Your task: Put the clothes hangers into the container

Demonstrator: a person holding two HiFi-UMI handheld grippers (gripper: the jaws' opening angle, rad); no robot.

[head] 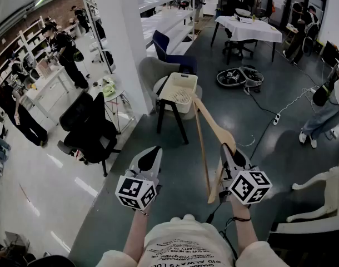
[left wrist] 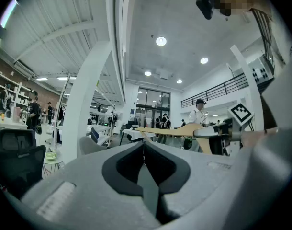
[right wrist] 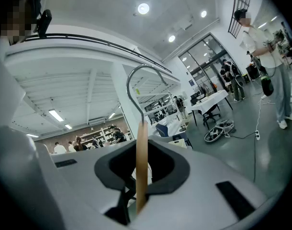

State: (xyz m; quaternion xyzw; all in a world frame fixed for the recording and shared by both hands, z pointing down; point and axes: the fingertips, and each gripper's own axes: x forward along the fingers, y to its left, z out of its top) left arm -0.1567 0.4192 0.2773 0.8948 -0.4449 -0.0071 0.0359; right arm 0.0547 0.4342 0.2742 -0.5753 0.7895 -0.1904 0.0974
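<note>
A wooden clothes hanger [head: 209, 128] with a metal hook [right wrist: 138, 83] stands upright in my right gripper [head: 229, 152], whose jaws are shut on its wood [right wrist: 141, 163]. Its long arm points up and away toward a cream perforated basket [head: 179, 92], which sits on a dark stool [head: 170, 121] ahead of me. My left gripper [head: 149, 159] hangs level with the right one, to its left, jaws shut [left wrist: 143, 147] with nothing between them. In the left gripper view the hanger [left wrist: 167, 130] and the right gripper [left wrist: 222, 134] show off to the right.
A white pillar [head: 124, 38] rises left of the basket, with a black office chair [head: 89, 128] and a small round table [head: 113, 93] beside it. A grey armchair [head: 153, 71] and blue chair [head: 170, 52] stand behind. A white chair [head: 324, 196] is at right. People stand around.
</note>
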